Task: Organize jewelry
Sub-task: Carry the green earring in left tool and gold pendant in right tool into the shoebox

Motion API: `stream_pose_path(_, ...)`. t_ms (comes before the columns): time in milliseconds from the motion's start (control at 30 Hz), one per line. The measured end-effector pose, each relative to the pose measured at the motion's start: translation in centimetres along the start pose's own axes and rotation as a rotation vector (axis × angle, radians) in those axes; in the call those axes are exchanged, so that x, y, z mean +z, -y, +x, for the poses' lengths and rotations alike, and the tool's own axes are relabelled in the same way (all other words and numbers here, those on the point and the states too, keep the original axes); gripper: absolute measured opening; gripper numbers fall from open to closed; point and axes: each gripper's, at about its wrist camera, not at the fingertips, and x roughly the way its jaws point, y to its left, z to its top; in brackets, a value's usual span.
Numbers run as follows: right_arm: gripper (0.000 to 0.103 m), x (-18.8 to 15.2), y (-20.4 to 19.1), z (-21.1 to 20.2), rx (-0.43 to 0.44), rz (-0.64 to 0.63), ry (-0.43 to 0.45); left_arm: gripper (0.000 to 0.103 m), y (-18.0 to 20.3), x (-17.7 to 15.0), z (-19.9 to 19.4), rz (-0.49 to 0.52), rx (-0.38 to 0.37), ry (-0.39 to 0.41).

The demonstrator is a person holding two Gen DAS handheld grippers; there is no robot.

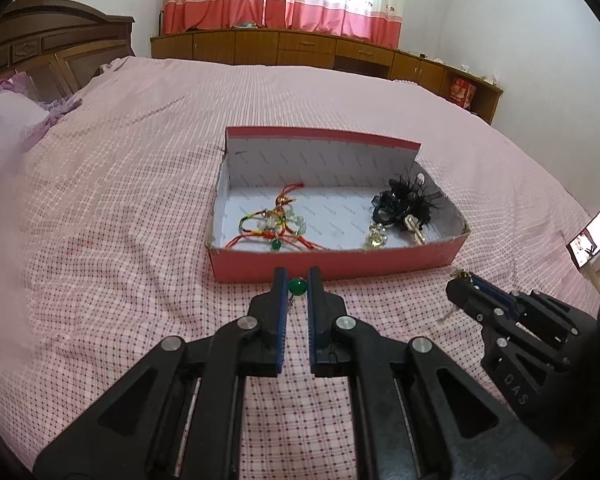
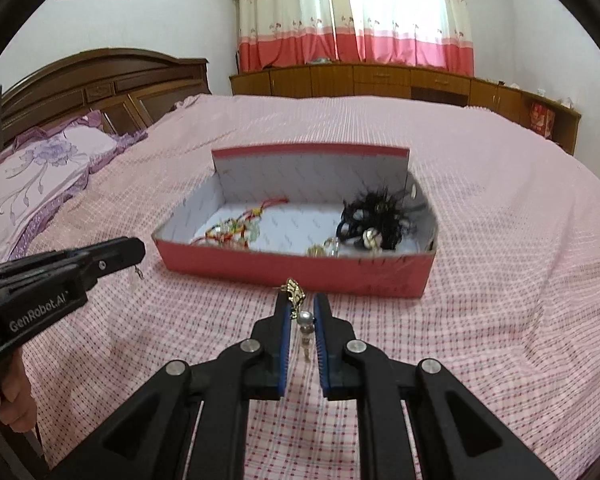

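The left hand-held gripper (image 1: 298, 286) was clamped on a green bead (image 1: 298, 285) right at its fingertips, with a short bit of metal hanging below. The right hand-held gripper (image 2: 301, 304) pinched a gold earring (image 2: 296, 293) whose pearl drop (image 2: 306, 317) dangled between the fingers. Both hung over the bed (image 1: 120, 200), just short of the near wall of the red box (image 1: 340, 270), which already held corded bracelets (image 1: 276, 224) and a black feather piece (image 1: 410, 200).

The bead was round and held only at the very tips, so it could have squirted out onto the bedspread. The earring's drop could have snagged on the box wall on the way in, or a release too early would have dropped it short of the box.
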Motion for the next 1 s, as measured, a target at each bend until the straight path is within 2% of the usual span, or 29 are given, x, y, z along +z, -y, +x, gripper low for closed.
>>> stream_pose_path(533,0.013,3.8,0.6,0.2,-0.017,-0.007,0.087,0.0,0.3,2.8,0.9,0.008,0.0,0.058)
stream_pose_path(1000,0.013,6.5,1.3,1.9,-0.024,-0.001,0.148,0.0,-0.1,5.1,2.6,0.004,0.01,0.097)
